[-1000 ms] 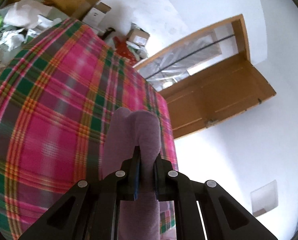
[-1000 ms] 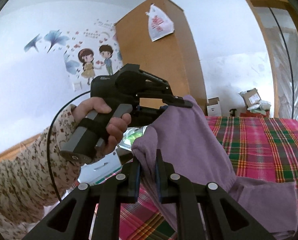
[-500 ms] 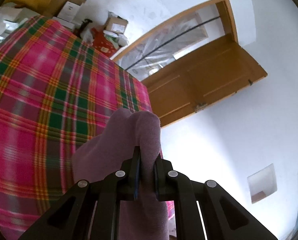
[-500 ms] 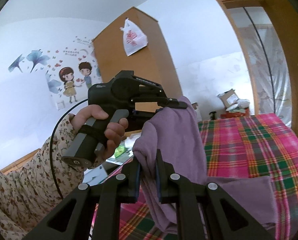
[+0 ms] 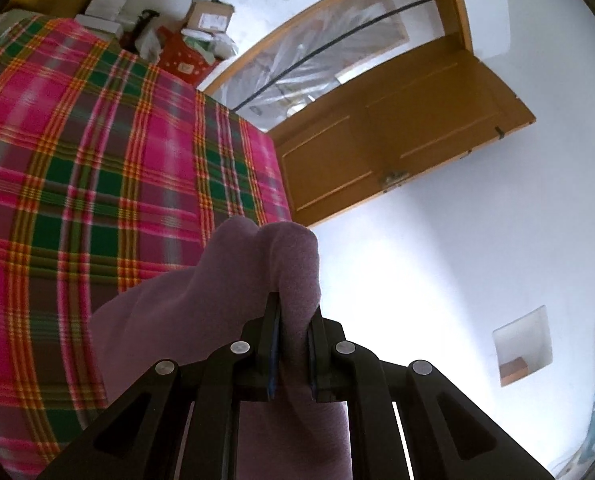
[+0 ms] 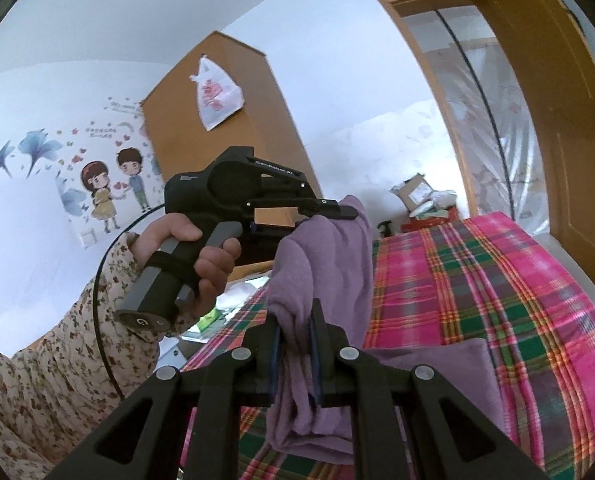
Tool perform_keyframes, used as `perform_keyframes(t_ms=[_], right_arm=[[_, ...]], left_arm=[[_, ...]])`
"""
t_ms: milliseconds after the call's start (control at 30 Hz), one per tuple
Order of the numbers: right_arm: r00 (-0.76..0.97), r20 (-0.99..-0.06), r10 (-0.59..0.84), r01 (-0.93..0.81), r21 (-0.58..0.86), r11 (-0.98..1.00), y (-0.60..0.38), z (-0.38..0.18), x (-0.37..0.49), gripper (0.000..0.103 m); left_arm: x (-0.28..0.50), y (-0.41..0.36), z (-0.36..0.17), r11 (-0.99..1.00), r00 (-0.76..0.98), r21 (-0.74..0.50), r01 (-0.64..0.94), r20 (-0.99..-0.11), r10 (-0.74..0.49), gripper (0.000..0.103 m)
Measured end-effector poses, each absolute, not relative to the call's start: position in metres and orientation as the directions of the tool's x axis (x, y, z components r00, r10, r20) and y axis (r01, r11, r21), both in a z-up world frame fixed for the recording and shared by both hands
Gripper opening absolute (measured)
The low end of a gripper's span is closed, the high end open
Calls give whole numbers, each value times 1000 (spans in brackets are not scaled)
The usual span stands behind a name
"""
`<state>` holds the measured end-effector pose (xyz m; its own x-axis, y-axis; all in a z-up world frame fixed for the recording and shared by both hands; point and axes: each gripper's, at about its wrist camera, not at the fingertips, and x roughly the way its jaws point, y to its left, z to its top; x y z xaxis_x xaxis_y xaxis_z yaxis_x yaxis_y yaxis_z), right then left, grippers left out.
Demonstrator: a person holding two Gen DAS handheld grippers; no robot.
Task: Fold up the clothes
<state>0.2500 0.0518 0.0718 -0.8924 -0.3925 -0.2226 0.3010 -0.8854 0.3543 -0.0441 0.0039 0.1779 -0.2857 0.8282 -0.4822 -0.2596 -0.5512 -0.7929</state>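
Plaid-covered bed lies under the cloth, lifted by one edge with its tail on the bed. Left hand-held gripper and right hand-held gripper each clamp it. Keep both level and taut, then lower evenly.

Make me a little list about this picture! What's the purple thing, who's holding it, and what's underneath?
cloth: purple garment, soft and bunched, lifted at two spots
left gripper: shut on the purple garment, held by a hand in a flowery sleeve
right gripper: shut on the purple garment
rest of cloth: lower part lies on the bed
underneath: bed with pink and green plaid blanket
behind: open wooden door, cardboard boxes by the wall
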Motion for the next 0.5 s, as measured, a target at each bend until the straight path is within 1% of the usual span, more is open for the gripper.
perform_keyframes(t_ms=[233,500], right_arm=[[-916,-251,-311,199,389,-899,88,60,249,12],[-922,-296,-249,98,442,-892,125,41,245,12]], left_arm=[[-54,48,172,-579,-222,-770,-267,-536,815,11],[-74,95,148,-596,-139,-765,-244,-581,802,11]])
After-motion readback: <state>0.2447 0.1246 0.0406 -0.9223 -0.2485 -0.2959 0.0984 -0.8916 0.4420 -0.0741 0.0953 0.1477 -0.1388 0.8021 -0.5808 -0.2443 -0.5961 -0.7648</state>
